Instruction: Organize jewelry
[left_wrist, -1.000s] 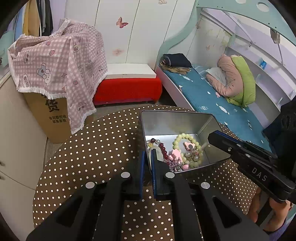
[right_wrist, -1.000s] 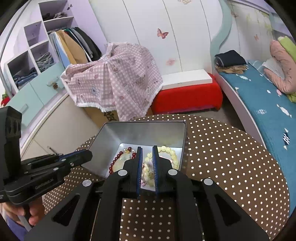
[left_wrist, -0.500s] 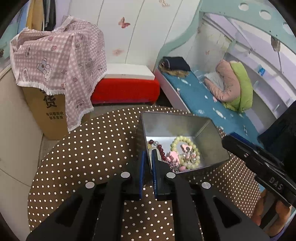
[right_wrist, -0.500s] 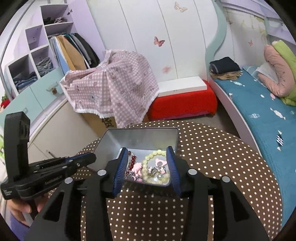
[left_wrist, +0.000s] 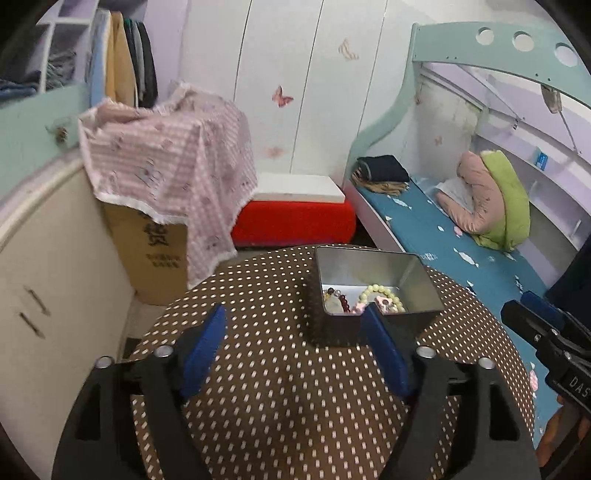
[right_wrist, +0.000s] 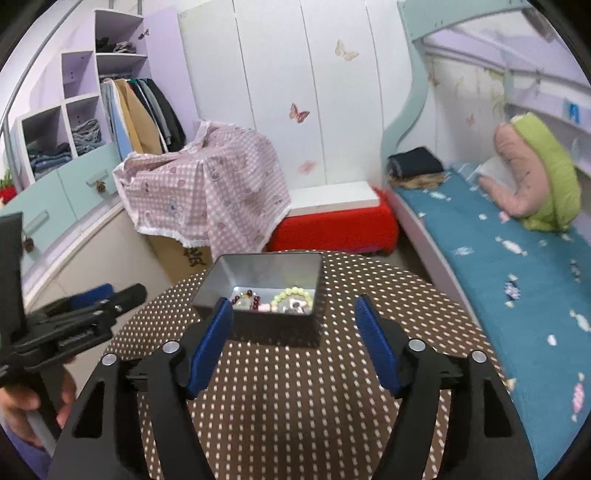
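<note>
A metal tin (left_wrist: 417, 280) (right_wrist: 258, 264) stands on the round brown polka-dot table (left_wrist: 266, 387) (right_wrist: 295, 384). Inside lie a dark red bead bracelet (left_wrist: 341, 297) (right_wrist: 251, 297), a pale green bead bracelet (left_wrist: 380, 291) (right_wrist: 293, 293) and small pink charms (left_wrist: 360, 306) (right_wrist: 264, 306). My left gripper (left_wrist: 295, 325) is open and empty, pulled back in front of the tin. My right gripper (right_wrist: 293, 314) is open and empty, also in front of the tin. The left gripper shows at the left of the right wrist view (right_wrist: 122, 299).
A cardboard box under a pink checked cloth (left_wrist: 173, 162) (right_wrist: 207, 188) and a red bench (left_wrist: 295, 218) (right_wrist: 332, 221) stand beyond the table. A bed with a blue sheet (left_wrist: 443, 236) (right_wrist: 498, 240) runs along the right. Cabinets (left_wrist: 44, 240) line the left.
Both grippers have opened wide and drawn back from the tin. The right opened first, the left after. The jewelry stays in the tin.
</note>
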